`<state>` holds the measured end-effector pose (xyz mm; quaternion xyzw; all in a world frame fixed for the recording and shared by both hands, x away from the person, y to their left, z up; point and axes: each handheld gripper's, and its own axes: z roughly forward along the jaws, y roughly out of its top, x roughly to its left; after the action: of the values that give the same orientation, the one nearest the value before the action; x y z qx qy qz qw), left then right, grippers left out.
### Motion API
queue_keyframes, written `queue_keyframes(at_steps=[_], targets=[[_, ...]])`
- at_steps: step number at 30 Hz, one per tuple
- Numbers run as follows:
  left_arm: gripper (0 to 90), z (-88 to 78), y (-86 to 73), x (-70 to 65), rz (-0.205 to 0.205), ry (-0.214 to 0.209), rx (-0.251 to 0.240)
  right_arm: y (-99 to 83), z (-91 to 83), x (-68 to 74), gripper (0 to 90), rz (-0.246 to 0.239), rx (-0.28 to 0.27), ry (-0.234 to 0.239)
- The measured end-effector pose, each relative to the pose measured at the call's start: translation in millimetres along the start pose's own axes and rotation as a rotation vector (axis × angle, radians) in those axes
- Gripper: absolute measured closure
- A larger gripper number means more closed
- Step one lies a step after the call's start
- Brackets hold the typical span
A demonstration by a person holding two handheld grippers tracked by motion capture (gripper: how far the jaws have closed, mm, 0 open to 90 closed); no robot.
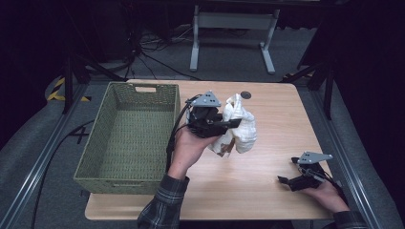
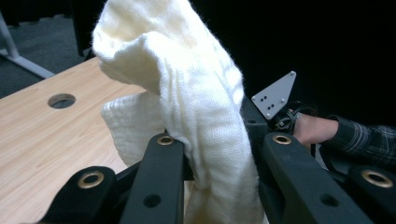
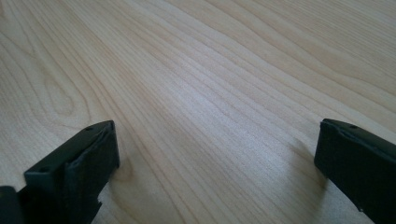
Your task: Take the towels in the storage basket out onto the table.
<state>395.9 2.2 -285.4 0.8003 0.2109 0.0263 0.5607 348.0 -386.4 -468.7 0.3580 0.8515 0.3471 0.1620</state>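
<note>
left tongs (image 1: 228, 125) gripping white cloth (image 1: 241, 126), beside basket (image 1: 129, 138)

Left gripper (image 1: 228, 125) raised, fingers clamped; right gripper (image 1: 286, 182) low, fingers wide apart.

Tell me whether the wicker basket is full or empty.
Empty. In the high view the basket shows bare woven floor, while the white cloth hangs outside it from the left gripper.
</note>
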Motion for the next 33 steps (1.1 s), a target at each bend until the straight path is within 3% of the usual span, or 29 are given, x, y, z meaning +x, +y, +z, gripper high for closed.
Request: queue_keyframes(at_steps=[12, 25, 33], targets=[[76.2, 53.3, -21.6, -3.3, 0.001, -0.017, 0.098, 0.0, 0.1, -0.8, 0.0, -0.006, 0.0, 0.003], [75.9, 90.0, -57.7, -2.9, -0.04, -0.044, 0.205, -0.1, -0.2, -0.8, 0.0, -0.005, 0.001, 0.005], [75.6, 111.6, -81.2, -4.4, -0.033, -0.063, 0.284, -0.2, 0.0, -0.9, 0.0, -0.007, 0.0, 0.004]])
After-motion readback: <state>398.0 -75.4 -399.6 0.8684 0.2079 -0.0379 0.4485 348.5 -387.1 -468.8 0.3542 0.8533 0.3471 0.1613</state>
